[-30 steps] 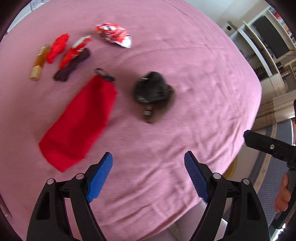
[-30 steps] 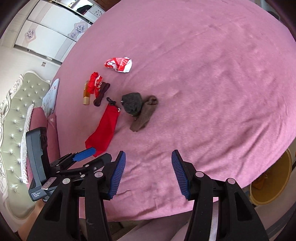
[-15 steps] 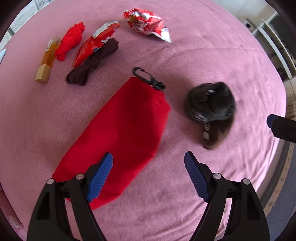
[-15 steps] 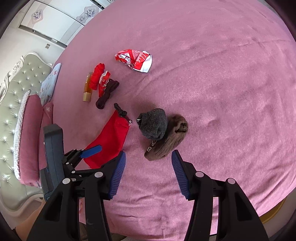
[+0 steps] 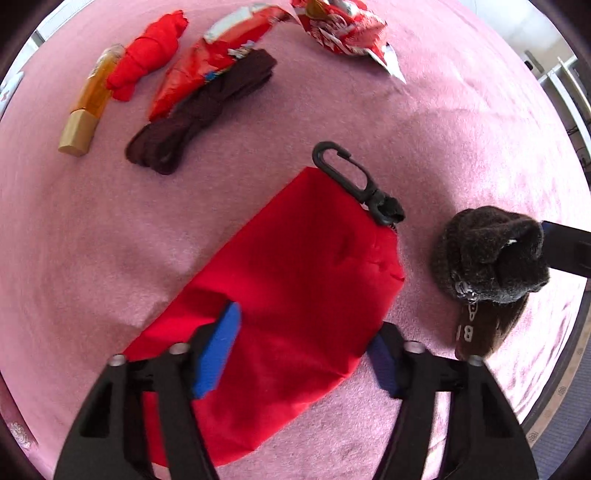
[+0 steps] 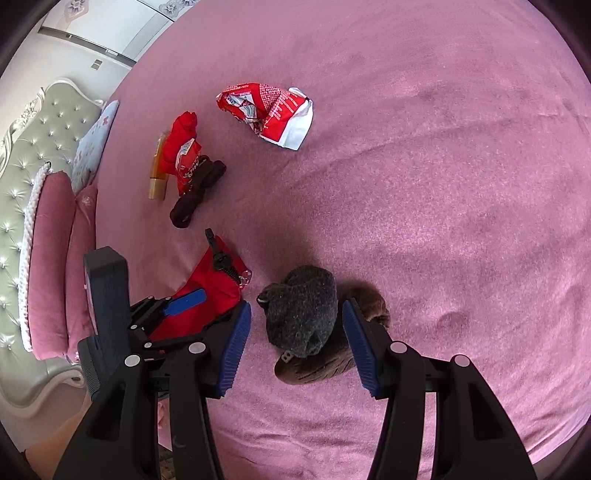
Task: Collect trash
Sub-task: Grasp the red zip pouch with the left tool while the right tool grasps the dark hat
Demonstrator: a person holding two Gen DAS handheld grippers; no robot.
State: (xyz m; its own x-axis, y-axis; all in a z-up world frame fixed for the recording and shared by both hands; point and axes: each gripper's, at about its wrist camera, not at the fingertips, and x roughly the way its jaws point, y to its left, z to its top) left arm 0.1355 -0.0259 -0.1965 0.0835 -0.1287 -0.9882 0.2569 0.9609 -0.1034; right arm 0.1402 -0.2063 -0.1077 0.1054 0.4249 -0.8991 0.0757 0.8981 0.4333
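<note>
A bedroom: pink bed (image 6: 461, 184) (tufted headboard (image 6: 33, 122), pillows (image 6: 50, 258))

We lose the crumpled red-and-white snack wrapper (image 5: 343, 29) at the top edge of the left wrist view. The dark grey knitted sock (image 6: 301, 308) covers most of the brown sock (image 6: 321, 365) beneath it. The amber bottle with a gold cap (image 6: 158, 173) lies half hidden behind the rolled red cloth (image 6: 181, 138).

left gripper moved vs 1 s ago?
Yes. The left gripper has advanced toward the red pouch, which lies unmoved on the pink cover; its open fingers now straddle the pouch's width.
</note>
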